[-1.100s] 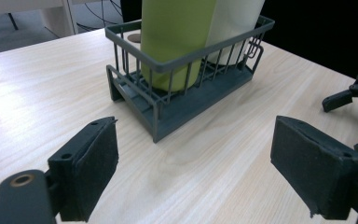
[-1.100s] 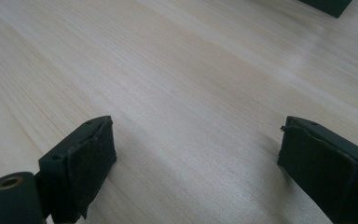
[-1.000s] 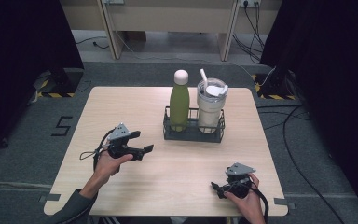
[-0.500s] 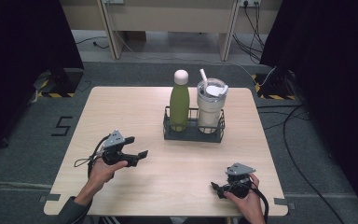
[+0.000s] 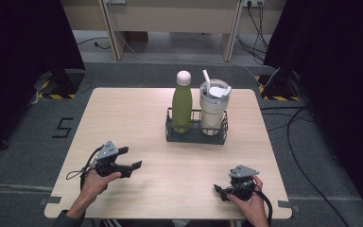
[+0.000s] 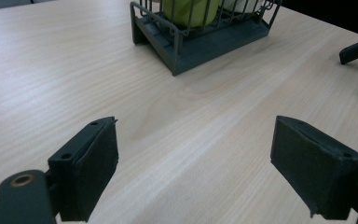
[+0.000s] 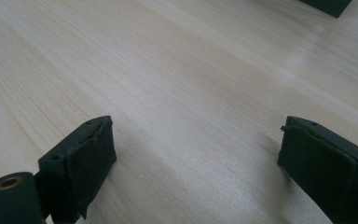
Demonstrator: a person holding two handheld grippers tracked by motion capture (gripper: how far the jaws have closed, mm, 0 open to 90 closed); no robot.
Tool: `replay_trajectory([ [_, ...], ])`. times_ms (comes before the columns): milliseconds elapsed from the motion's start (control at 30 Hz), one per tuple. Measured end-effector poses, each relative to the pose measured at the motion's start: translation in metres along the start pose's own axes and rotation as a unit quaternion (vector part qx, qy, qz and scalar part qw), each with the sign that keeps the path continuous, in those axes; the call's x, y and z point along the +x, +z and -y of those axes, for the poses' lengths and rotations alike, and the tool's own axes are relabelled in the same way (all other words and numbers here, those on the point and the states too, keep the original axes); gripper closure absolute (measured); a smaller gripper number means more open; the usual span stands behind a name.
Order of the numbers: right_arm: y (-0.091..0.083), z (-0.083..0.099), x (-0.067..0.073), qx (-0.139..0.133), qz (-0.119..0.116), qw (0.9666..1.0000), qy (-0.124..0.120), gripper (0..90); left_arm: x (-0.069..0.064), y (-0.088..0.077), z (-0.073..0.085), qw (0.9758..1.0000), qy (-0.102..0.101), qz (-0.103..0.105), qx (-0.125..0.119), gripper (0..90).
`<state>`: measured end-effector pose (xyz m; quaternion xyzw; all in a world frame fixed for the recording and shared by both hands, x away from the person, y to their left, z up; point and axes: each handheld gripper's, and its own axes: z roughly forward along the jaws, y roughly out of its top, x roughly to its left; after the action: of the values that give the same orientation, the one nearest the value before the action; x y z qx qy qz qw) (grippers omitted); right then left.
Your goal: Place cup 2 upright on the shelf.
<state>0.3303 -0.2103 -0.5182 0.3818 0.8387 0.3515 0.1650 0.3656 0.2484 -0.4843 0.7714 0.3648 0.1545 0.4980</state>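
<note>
A pale wooden table stands on grey floor. At frame centre, the dark rack holds a green bottle and white tumbler. Left gripper and right gripper, lower frame, both spread, empty.

One green bottle, one white tumbler, one dark wire rack, two grippers, left gripper, right gripper, one table

A tall green metal bottle with a round cream cap stands straight up in the left half of a dark grey wire rack. Right beside it, in the right half of the rack, stands a fat cream cup with a clear lid and a white straw that tilts to the left. The rack sits on the light wooden table, a bit past the middle on the far side.
</note>
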Motion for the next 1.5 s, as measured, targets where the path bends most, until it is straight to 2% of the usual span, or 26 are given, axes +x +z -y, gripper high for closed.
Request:
replay_trajectory([
  [200,0.000,0.000,0.000,0.000,0.000,1.0000,0.000,10.6,0.001,-0.005,0.011,1.0000,-0.004,-0.001,0.007,14.7],
  [733,0.000,0.000,0.000,0.000,0.000,1.0000,0.001,10.5,-0.004,-0.015,0.031,0.9993,0.005,-0.006,0.036,14.8],
  [1067,0.000,0.000,0.000,0.000,0.000,1.0000,0.001,10.4,-0.002,-0.026,0.047,0.9984,-0.005,-0.015,0.054,14.7],
  [1500,0.000,0.000,0.000,0.000,0.000,1.0000,0.001,10.4,-0.005,-0.037,0.058,0.9978,-0.006,-0.021,0.063,14.9],
])
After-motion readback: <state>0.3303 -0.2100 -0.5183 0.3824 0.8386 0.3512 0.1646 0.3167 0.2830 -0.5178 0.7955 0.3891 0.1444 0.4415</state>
